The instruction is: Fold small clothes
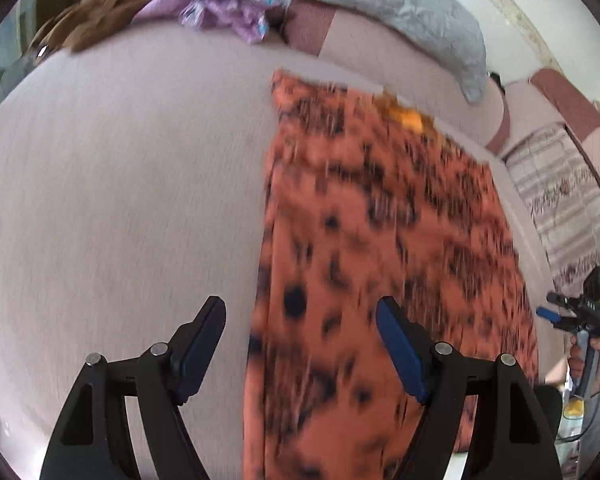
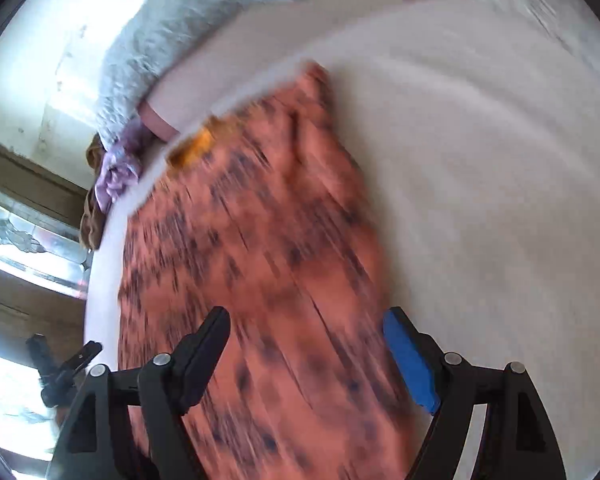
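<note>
Garment [image 1: 380,240] orange w/ dark spots, flat on bed [image 1: 120,200]; both tools (L [image 1: 300,344], R [image 2: 306,352]) wide open, empty.

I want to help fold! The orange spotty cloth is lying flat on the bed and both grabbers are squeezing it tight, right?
Not quite. The orange spotty cloth does lie flat on the bed, but neither grabber squeezes it. The left gripper and right gripper both stand open above it, as each wrist view shows.
</note>
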`<state>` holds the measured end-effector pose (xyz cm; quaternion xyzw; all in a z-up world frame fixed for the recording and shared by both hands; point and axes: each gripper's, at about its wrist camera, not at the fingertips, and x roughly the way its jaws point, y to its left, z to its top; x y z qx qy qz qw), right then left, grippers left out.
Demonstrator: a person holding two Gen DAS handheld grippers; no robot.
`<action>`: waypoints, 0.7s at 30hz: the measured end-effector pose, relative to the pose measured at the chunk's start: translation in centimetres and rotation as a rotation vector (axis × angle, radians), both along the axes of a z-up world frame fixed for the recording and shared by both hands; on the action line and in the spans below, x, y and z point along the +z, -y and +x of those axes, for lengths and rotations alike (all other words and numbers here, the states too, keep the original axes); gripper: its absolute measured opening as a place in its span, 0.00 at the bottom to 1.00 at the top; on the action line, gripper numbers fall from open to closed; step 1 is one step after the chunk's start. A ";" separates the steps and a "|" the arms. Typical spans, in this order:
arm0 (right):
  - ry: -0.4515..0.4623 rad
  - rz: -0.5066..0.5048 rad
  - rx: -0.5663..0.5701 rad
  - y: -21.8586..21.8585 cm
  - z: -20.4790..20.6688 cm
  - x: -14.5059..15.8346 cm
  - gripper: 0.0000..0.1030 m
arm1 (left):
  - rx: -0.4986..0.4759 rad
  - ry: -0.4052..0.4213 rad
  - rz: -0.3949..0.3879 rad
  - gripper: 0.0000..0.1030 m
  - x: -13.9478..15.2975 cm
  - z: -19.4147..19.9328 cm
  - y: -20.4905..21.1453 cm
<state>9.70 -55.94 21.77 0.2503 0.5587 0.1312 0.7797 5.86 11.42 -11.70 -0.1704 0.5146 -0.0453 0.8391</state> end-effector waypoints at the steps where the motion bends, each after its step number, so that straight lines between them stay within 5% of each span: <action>1: -0.044 0.018 -0.001 2.0 -3.4 1.2 0.79 | 0.001 -0.020 -0.003 0.76 -0.4 -1.2 0.1; 4: -0.137 0.049 -0.008 4.3 -8.0 0.5 0.74 | 0.035 -0.101 -0.018 0.76 -2.2 -4.3 0.5; 6: -0.137 0.083 -0.011 7.4 -12.7 3.0 0.67 | 0.047 -0.096 -0.008 0.76 -2.2 -6.0 1.1; 7: -0.141 0.099 -0.012 7.1 -12.8 1.4 0.63 | 0.044 -0.112 -0.011 0.76 -2.3 -6.5 1.5; 11: -0.143 0.117 0.007 12.1 -17.2 4.8 0.45 | 0.055 -0.125 -0.060 0.76 -2.4 -7.9 2.4; 14: -0.133 0.096 0.021 15.3 -20.5 8.3 0.45 | 0.046 -0.138 0.003 0.74 -3.4 -8.1 3.2; 15: -0.136 0.076 0.012 16.4 -20.7 6.7 0.45 | 0.046 -0.131 0.019 0.74 -3.4 -8.2 3.4; 18: -0.153 0.080 0.004 21.6 -23.8 9.4 0.55 | 0.063 -0.131 0.102 0.54 -3.4 -8.3 3.7; 19: -0.150 0.076 0.028 19.6 -23.7 5.7 0.57 | 0.071 -0.133 0.124 0.44 -3.4 -8.4 3.7; 21: -0.150 0.040 0.066 21.0 -24.5 7.1 0.59 | 0.080 -0.131 0.116 0.33 -3.2 -8.8 3.2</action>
